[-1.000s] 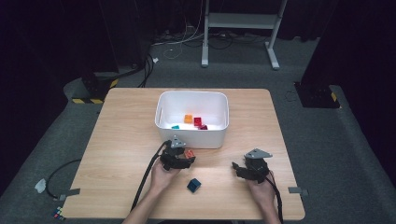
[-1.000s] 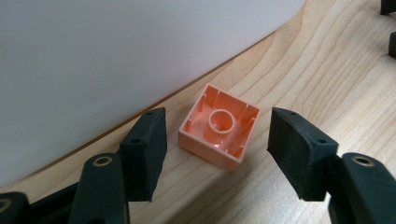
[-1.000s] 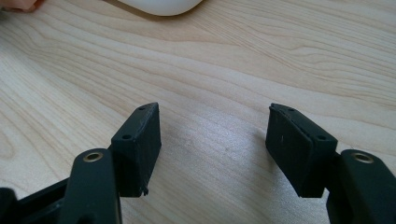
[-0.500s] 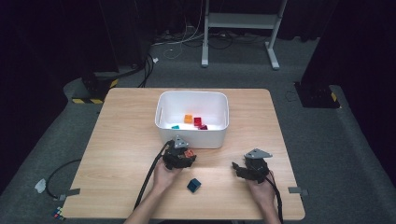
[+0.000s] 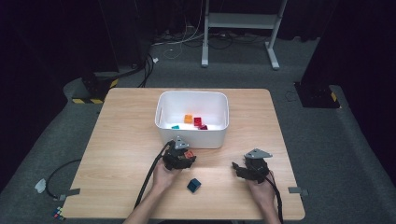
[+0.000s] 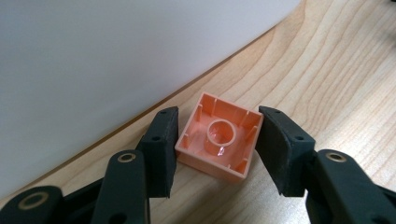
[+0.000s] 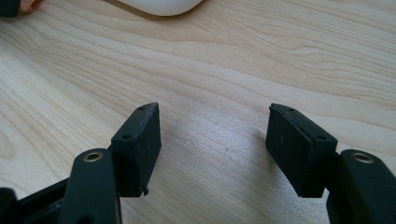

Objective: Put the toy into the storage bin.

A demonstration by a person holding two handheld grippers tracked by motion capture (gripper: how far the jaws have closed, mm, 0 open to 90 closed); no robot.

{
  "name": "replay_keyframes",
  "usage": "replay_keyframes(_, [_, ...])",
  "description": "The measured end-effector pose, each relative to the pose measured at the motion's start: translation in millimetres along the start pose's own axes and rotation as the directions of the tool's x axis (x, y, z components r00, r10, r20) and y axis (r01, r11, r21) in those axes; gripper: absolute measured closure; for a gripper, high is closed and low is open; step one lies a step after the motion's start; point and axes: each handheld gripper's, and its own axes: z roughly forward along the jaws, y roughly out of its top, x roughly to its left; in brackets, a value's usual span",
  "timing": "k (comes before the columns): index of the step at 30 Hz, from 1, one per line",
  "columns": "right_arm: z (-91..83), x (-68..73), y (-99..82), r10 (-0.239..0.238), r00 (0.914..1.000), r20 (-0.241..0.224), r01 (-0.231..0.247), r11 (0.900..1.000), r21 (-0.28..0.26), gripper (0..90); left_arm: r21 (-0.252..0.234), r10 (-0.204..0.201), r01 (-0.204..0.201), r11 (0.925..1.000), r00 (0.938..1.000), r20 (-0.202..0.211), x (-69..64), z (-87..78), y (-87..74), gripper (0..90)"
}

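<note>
- Left gripper (image 6: 215, 142) parked just in front of the white bin (image 5: 219, 137), tight against its near wall.
- Jaws just drawn in around the orange brick (image 6: 218, 140); brick now squarely between both pads, hollow underside facing the camera.
- Pads (image 6: 161, 140) seen touching the brick's two sides, so taken as a grip on it, though how firm cannot be told.
- Brick apparently down on the wood beside the bin wall, not yet lifted.
- Read as the pick-up step: closing done, lift and drop over the bin rim judged next.
- Right gripper (image 5: 243, 169) resting off to the right of the bin's front, well apart from it; jaws spread wide over bare tabletop (image 7: 224, 70), nothing between them.
- Dark teal brick (image 5: 194, 185) lying loose in front of the bin, between the two grippers, untouched.
- Already inside the bin: an orange piece (image 5: 188, 118), a red one (image 5: 199, 122) and a teal one (image 5: 175, 126).
- Judged partway through sorting, one loose brick left after this one.
</note>
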Motion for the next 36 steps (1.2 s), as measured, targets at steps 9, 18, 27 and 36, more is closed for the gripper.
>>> replay_keyframes(9, [0.0, 0.0, 0.0, 0.001, 1.0, -0.001, -0.001, 1.0, -0.001, 35.5, -0.004, 0.008, -0.007, 1.0, 0.9996, 0.026, -2.4, -7.4, -0.2, 50.3])
replay_keyframes(18, [0.0, 0.1, 0.0, 0.001, 1.0, 0.0, -0.001, 1.0, 0.0, 35.5, -0.018, 0.017, -0.016, 0.9997, 0.9984, 0.054, -4.7, -25.8, 3.8, 50.7])
replay_keyframes(27, [0.0, 0.1, 0.1, 0.001, 1.0, 0.0, -0.001, 1.0, 0.0, 35.5, -0.019, 0.021, -0.02, 0.9996, 0.9978, 0.062, -2.4, -49.2, 7.4, 50.9])
replay_keyframes(36, [0.0, 0.0, 0.0, 0.001, 1.0, 0.0, -0.001, 1.0, 0.0, 35.5, -0.042, 0.004, -0.001, 0.9991, 0.9971, 0.075, 3.3, -80.1, 21.7, 51.2])
